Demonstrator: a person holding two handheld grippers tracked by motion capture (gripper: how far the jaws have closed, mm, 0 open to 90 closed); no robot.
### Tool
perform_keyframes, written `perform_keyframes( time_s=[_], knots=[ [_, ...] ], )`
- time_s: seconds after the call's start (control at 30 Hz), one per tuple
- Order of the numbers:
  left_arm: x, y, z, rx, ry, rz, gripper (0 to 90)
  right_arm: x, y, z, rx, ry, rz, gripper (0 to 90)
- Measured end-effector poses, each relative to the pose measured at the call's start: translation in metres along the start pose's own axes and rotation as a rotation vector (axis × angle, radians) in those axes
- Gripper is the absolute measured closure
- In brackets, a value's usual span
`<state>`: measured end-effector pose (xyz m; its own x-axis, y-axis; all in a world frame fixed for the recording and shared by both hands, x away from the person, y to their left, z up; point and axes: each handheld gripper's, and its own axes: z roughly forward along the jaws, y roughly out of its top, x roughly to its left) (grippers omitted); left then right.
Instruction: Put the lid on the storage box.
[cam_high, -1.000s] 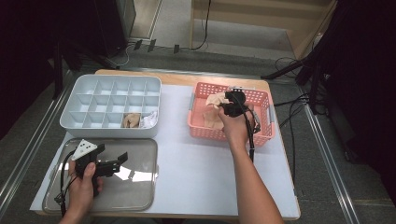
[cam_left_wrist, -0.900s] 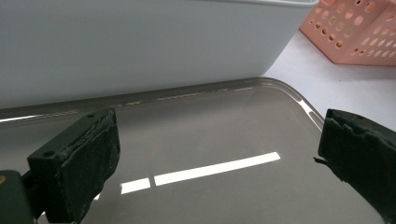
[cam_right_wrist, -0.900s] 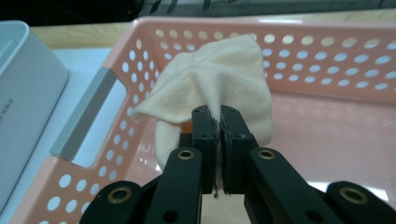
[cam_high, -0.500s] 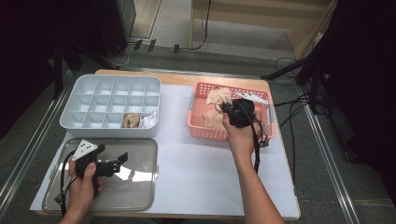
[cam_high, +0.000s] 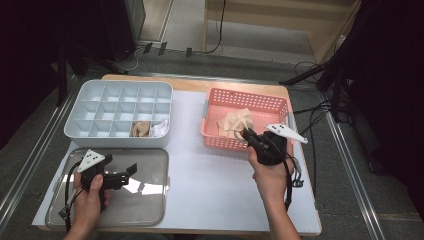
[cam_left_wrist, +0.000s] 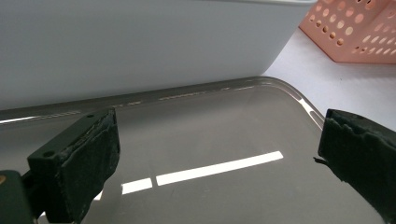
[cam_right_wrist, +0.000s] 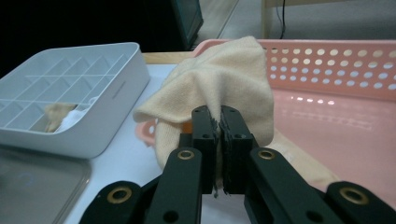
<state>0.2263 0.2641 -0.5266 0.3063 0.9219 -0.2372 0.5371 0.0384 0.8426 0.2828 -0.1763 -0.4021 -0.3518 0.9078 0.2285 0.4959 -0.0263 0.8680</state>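
left tongs (cam_high: 131, 170): jaws spread, nothing between them, held low over the clear lid (cam_high: 145, 210) at the tabletop's (cam_high: 210, 190) near left corner. white divided box (cam_high: 120, 107): just behind the lid; 2 front compartments hold folded items, 1 beige (cam_high: 140, 129), 1 white (cam_high: 160, 128). pink basket (cam_high: 250, 100): right of the box, well apart from it. cream cloth (cam_right_wrist: 224, 79): lifted at the basket's near rim, partly draped over it. right tongs (cam_right_wrist: 219, 123): jaws pressed together, pinching a fold of the cream cloth.
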Motion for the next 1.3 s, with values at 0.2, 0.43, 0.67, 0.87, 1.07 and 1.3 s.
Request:
perform_keyframes(
  time_s=[0.2, 0.43, 0.67, 0.87, 1.07, 1.3],
  knots=[
    [0.000, 0.000, 0.000, 0.004, -0.002, 0.003, 0.0, 0.004, -0.028, -0.028, 0.002, 0.030, -0.005, 87.0],
    [0.000, 0.000, 0.000, 0.004, 0.000, 0.003, 0.0, 0.006, -0.064, -0.039, 0.040, 0.049, 0.003, 87.0],
    [0.000, 0.000, -0.001, 0.004, 0.001, 0.003, 0.0, 0.010, -0.108, -0.039, 0.126, 0.062, 0.002, 87.1],
    [0.000, 0.000, -0.001, 0.003, 0.000, 0.003, 0.0, 0.012, -0.126, -0.039, 0.155, 0.081, -0.013, 87.0],
    [0.000, 0.000, -0.001, 0.001, -0.002, 0.002, 0.0, 0.008, -0.142, -0.030, 0.214, 0.104, 0.009, 86.0],
    [0.000, 0.000, -0.001, 0.002, -0.004, 0.001, 0.0, 0.006, -0.145, -0.028, 0.247, 0.196, 0.004, 61.7]
  ],
)
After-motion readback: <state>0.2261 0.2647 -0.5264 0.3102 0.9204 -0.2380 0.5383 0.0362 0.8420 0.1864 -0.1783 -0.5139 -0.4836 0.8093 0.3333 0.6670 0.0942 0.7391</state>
